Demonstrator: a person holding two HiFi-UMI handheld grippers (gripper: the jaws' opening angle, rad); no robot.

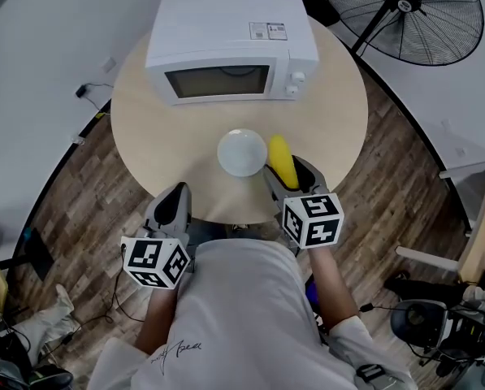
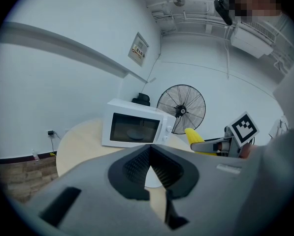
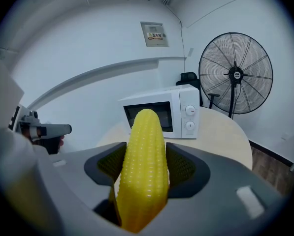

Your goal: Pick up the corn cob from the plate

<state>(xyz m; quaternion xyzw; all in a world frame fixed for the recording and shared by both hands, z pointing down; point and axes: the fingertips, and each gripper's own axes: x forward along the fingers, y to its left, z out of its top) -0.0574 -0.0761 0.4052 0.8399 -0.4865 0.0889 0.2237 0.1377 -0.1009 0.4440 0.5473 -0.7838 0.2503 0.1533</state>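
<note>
The right gripper [image 1: 288,177] clamps the yellow corn cob [image 1: 280,158] lengthwise between its jaws, tip pointing far toward the microwave [image 1: 234,47]. The cob sits just right of the white plate [image 1: 240,153], apparently lifted clear, so the pickup looks done. The plate lies empty on the round table [image 1: 145,128], and the microwave door is closed. The left gripper [image 1: 174,204], jaws together on nothing, hangs at the near edge, out of the way.

On the table [image 1: 145,116], the plate [image 1: 240,153] lies before the microwave [image 1: 226,35].
</note>
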